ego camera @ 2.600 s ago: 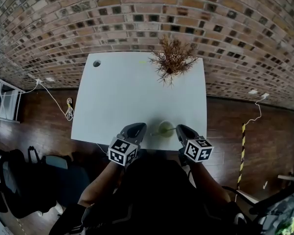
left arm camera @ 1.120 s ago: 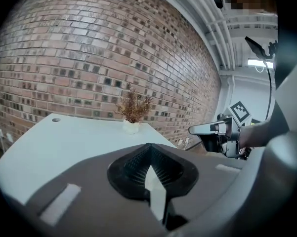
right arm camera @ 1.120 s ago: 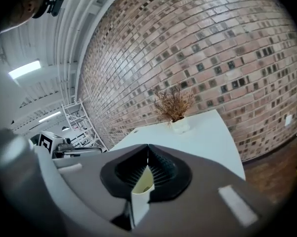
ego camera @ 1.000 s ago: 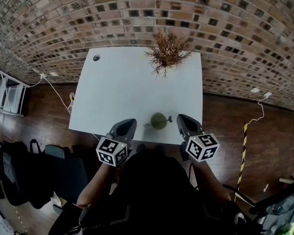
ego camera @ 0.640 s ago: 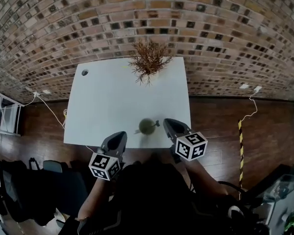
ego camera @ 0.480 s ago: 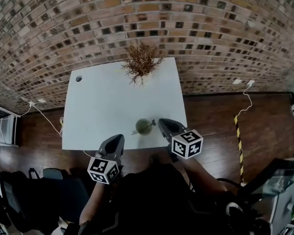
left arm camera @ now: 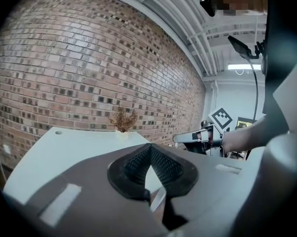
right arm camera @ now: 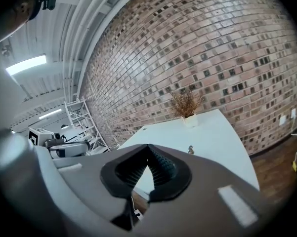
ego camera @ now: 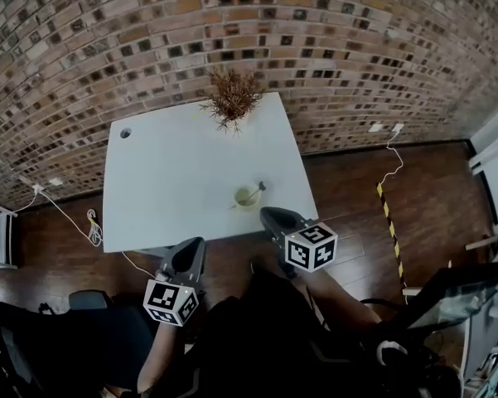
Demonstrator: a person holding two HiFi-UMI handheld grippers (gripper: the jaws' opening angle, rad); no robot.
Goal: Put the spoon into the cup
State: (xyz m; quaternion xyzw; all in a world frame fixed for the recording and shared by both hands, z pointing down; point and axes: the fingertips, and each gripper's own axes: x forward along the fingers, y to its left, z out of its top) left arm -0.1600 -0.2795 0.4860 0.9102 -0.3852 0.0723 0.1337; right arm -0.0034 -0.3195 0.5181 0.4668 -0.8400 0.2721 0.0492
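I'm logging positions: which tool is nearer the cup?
Right. The right tool is just below-right of the cup in the head view; the left tool is farther off, lower left.

Brick wall [ego camera: 315, 23], dark wood floor [ego camera: 356, 197], white table [ego camera: 174, 181], ceiling striplight [right arm camera: 24, 63]

From my seat the bench [ego camera: 174, 181] reads as a smooth, matt white top. The far wall [ego camera: 232, 23] is rough brick, and the floor [ego camera: 356, 189] is dark wood planking with a slight sheen. The cup [ego camera: 244, 197] looks pale and glazed, the spoon [ego camera: 258, 187] metallic. The left gripper [left arm camera: 150, 147] and right gripper [right arm camera: 148, 148] show matt grey plastic shells and black, ribbed, rubbery-looking pads [left arm camera: 163, 166].
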